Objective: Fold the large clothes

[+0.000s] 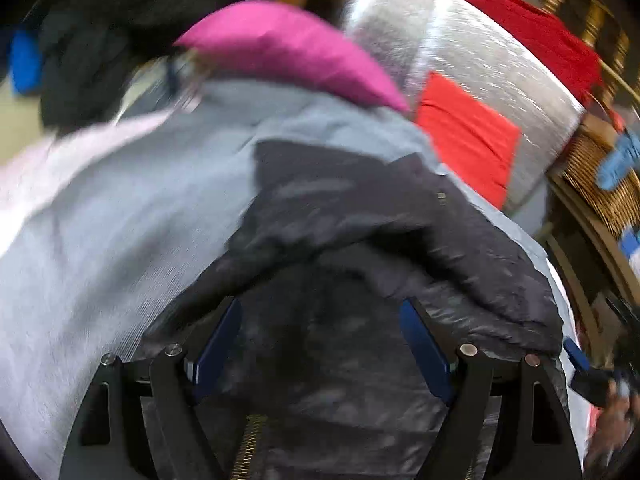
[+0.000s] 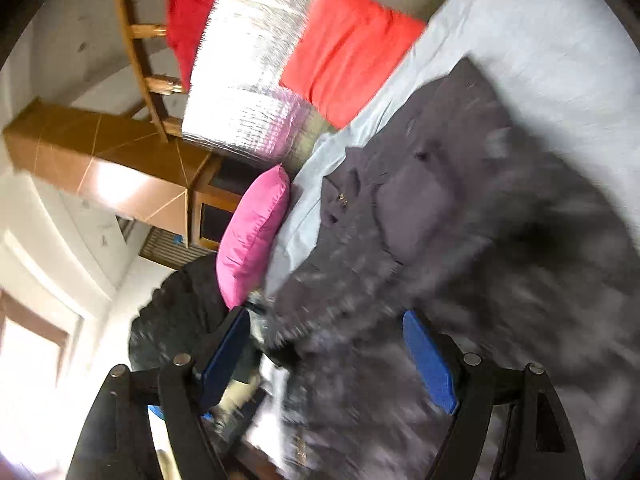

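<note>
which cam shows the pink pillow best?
Right wrist: the pink pillow shows whole and fairly sharp at the edge of the grey sheet. Left wrist shows it blurred, lower edge hidden behind the sheet.

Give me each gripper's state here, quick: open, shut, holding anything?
Left gripper: open, fingers spread over the dark jacket, nothing pinched.
Right gripper: open, jacket fabric lies between the fingers, but no grip is visible in the blur.
</note>
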Motion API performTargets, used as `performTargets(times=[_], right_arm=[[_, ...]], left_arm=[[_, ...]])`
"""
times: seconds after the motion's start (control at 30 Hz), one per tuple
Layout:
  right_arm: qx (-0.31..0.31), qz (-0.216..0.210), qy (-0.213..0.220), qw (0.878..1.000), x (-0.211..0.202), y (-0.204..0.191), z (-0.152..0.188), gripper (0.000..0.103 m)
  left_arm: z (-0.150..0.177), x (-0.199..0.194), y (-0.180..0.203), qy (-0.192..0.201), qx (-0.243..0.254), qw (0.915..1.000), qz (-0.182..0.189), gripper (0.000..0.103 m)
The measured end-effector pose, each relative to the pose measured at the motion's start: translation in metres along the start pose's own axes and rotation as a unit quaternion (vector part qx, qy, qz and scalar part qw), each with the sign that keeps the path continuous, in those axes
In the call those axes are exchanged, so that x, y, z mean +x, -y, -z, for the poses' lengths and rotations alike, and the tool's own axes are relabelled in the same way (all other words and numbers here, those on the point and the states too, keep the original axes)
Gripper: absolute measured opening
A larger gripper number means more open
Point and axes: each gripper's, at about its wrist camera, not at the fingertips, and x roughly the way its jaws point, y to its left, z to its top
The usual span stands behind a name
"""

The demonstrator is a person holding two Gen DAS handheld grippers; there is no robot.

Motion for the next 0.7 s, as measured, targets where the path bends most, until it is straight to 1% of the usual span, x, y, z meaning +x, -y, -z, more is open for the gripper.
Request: performTargets(times=[0.07, 0.1, 0.17, 0.2, 0.27, 0.33, 0.4, 0.43, 0.47, 0.5, 0.53, 0.57, 0.6, 0.67, 0.7], right_arm=[[0.028, 0.029, 0.005, 0.999, 0.024, 0.005, -0.017, 0.082], [0.041, 0.036, 0.002, 0.999, 0.035, 0.01, -0.025, 0.082], [0.06, 0.074, 0.013, 0.995, 0.051, 0.019, -0.035, 0.081], [0.066, 0.091, 0.01, 0.994, 0.059, 0.024, -0.039, 0.08], [0.083, 0.124, 0.006, 0.989, 0.066, 0.028, -0.039, 0.077], [0.074, 0.141, 0.009, 0.987, 0.07, 0.025, -0.038, 0.075], [0.073, 0.168, 0.009, 0.983, 0.075, 0.023, -0.041, 0.063], [0.07, 0.185, 0.007, 0.98, 0.079, 0.021, -0.044, 0.034], [0.063, 0.21, 0.002, 0.976, 0.083, 0.02, -0.047, 0.019], [0.055, 0.222, 0.0, 0.973, 0.086, 0.017, -0.05, 0.016], [0.033, 0.235, 0.003, 0.971, 0.086, 0.008, -0.053, 0.012], [-0.014, 0.252, 0.014, 0.967, 0.084, -0.012, -0.056, 0.012], [-0.063, 0.259, 0.028, 0.964, 0.08, -0.036, -0.056, 0.012], [-0.134, 0.258, 0.06, 0.955, 0.067, -0.078, -0.056, 0.012], [-0.171, 0.261, 0.082, 0.947, 0.056, -0.098, -0.054, 0.012]], left_arm=[[0.006, 0.003, -0.016, -0.002, -0.022, 0.9998, 0.002, 0.082], [0.008, 0.003, -0.023, -0.003, -0.035, 0.9994, 0.008, 0.082], [0.012, 0.004, -0.03, -0.001, -0.051, 0.9986, 0.017, 0.082], [0.014, 0.004, -0.034, 0.0, -0.058, 0.9981, 0.022, 0.082], [0.017, 0.005, -0.036, 0.003, -0.061, 0.9976, 0.032, 0.082], [0.018, 0.008, -0.037, 0.004, -0.06, 0.9976, 0.034, 0.082], [0.019, 0.008, -0.038, 0.004, -0.062, 0.9974, 0.038, 0.082], [0.018, 0.009, -0.039, 0.005, -0.064, 0.9972, 0.04, 0.082], [0.018, 0.008, -0.041, 0.005, -0.066, 0.9968, 0.044, 0.082], [0.017, 0.008, -0.042, 0.004, -0.069, 0.9965, 0.047, 0.082], [0.017, 0.009, -0.045, 0.004, -0.071, 0.9963, 0.048, 0.082], [0.016, 0.01, -0.046, 0.004, -0.074, 0.996, 0.05, 0.082], [0.016, 0.009, -0.047, 0.004, -0.078, 0.9957, 0.05, 0.082], [0.015, 0.01, -0.046, 0.006, -0.078, 0.9958, 0.047, 0.082], [0.015, 0.01, -0.045, 0.005, -0.078, 0.996, 0.044, 0.082]])
